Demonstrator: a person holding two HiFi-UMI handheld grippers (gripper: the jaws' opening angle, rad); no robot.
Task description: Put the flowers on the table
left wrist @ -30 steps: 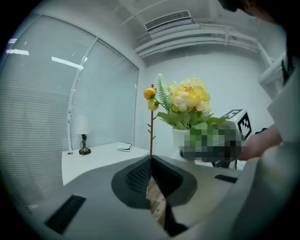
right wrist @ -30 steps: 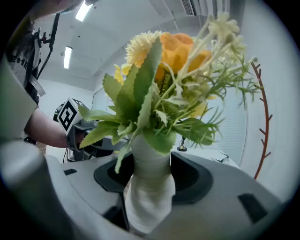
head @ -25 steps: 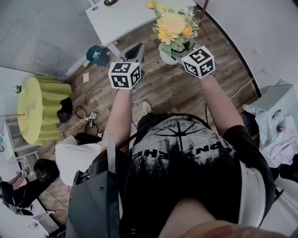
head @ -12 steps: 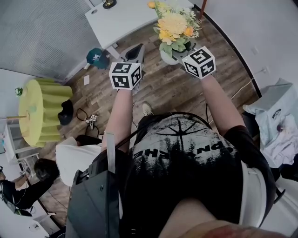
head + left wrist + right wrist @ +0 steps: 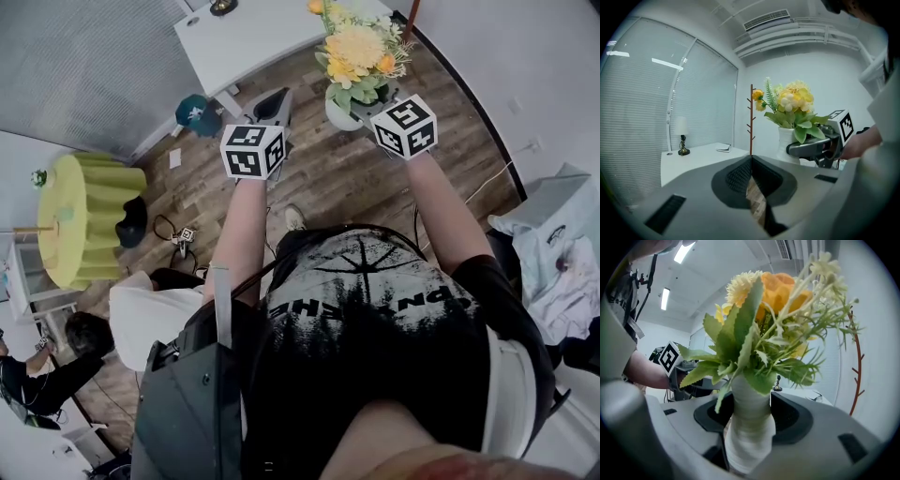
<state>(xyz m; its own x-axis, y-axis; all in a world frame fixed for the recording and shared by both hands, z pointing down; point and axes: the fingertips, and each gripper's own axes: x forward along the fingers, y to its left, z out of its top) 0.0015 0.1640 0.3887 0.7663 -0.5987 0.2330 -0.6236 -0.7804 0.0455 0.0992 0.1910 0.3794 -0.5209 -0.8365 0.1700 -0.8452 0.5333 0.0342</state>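
Since the earlier head view, the flowers [image 5: 359, 47] in their white vase [image 5: 339, 112] have edged nearer the white table [image 5: 253, 37], carried by the right gripper [image 5: 380, 105]. They are airborne beside the table's corner, apparently still over the floor [image 5: 319, 178]. Set-down is outstanding.

Left gripper view: the left gripper [image 5: 751, 161] has its jaws together and empty, with the vase off to its right.

Right gripper view: the jaws are clamped on the vase body, blooms above.

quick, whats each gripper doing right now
left gripper: closed, nothing between its jaws
right gripper: closed on the white vase of flowers
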